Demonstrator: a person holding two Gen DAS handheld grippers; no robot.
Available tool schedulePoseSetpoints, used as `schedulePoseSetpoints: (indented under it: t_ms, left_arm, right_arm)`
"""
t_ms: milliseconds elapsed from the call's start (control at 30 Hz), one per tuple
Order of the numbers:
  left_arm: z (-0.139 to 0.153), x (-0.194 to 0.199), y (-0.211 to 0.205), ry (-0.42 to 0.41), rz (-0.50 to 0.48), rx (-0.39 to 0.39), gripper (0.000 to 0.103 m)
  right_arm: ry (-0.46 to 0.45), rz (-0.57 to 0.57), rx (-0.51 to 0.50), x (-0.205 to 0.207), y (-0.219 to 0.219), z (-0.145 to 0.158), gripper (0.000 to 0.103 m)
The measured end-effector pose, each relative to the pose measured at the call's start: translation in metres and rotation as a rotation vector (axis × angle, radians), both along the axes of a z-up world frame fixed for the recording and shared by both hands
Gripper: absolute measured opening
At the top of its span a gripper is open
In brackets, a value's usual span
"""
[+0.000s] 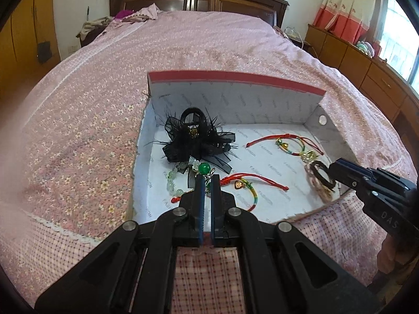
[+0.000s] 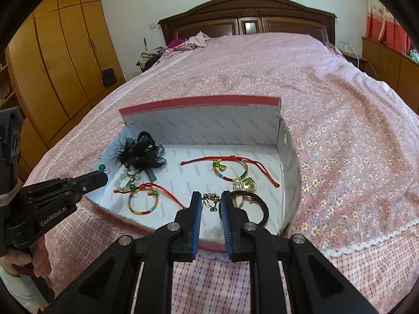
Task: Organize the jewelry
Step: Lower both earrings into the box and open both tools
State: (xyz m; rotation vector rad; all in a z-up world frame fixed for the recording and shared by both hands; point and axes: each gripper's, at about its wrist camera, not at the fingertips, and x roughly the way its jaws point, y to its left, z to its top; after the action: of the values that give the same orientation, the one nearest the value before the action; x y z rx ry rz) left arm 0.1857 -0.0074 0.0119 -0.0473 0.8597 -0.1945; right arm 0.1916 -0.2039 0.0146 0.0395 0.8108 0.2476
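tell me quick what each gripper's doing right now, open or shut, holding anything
Left gripper: shut, pinching the green bead piece.
Right gripper: jaws narrowly apart around a small gold ornament; a grip cannot be told.

- The left tongs [image 1: 207,176] point forward and down over the near left edge of the box [image 1: 235,96], jaws closed together on a green-bead trinket [image 1: 204,168].
- The right tongs [image 2: 211,198] point down over the near right part of the box, jaws only narrowly apart, with a small gold chain piece [image 2: 211,200] between the pads.
- A hand [image 2: 39,257] grips the left tool's handle, well short of the box.
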Motion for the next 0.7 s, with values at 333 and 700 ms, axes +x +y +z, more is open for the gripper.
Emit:
schedulePoseSetpoints:
  t_ms: [333,700]
  left_arm:
    - [-0.018,0.01,-0.003,0.031,0.012,0.006,0.0]
    - [-0.014,0.009,-0.005,0.033,0.024,0.032,0.0]
  right_arm:
    - [0.012,-0.001,-0.035,0.011,0.002,-0.017,0.017]
    - [0.017,-0.008,-0.029,0.01,0.003,-0.016,0.021]
